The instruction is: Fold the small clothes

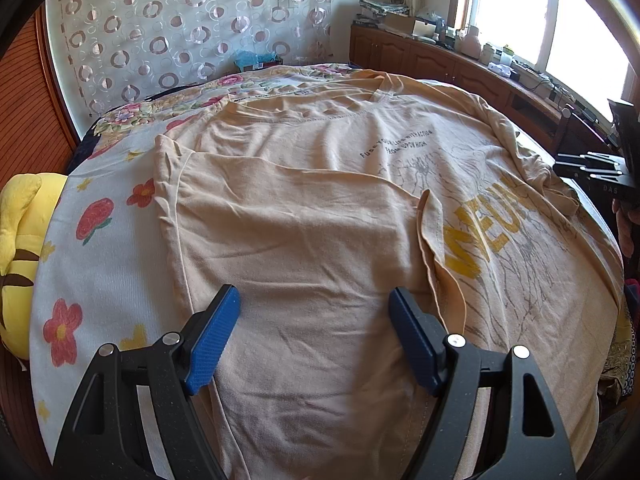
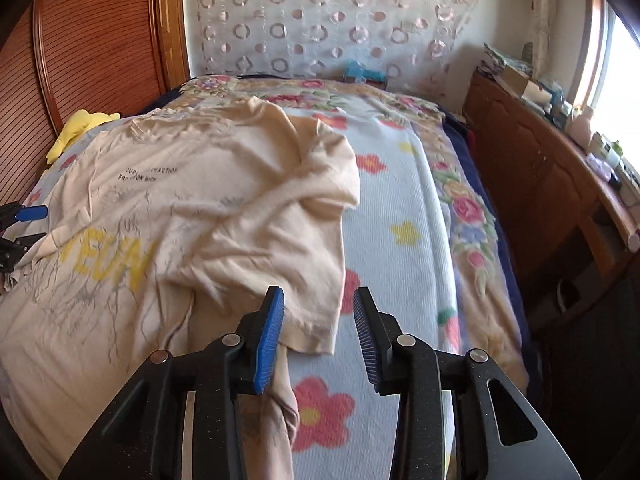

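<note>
Right wrist view: right gripper [image 2: 318, 336] parted, empty, sleeve fold dropped on t-shirt [image 2: 168, 216]; left gripper [image 1: 312, 340] wide open; next, halve it.

T-shirt [image 1: 320, 200] | yellow letters "MEUN" | small black print, unclear

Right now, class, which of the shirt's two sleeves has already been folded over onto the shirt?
The sleeve on the left gripper's side: it lies folded across the T-shirt, beside the yellow lettering. The other sleeve still lies out on the floral blanket.
</note>
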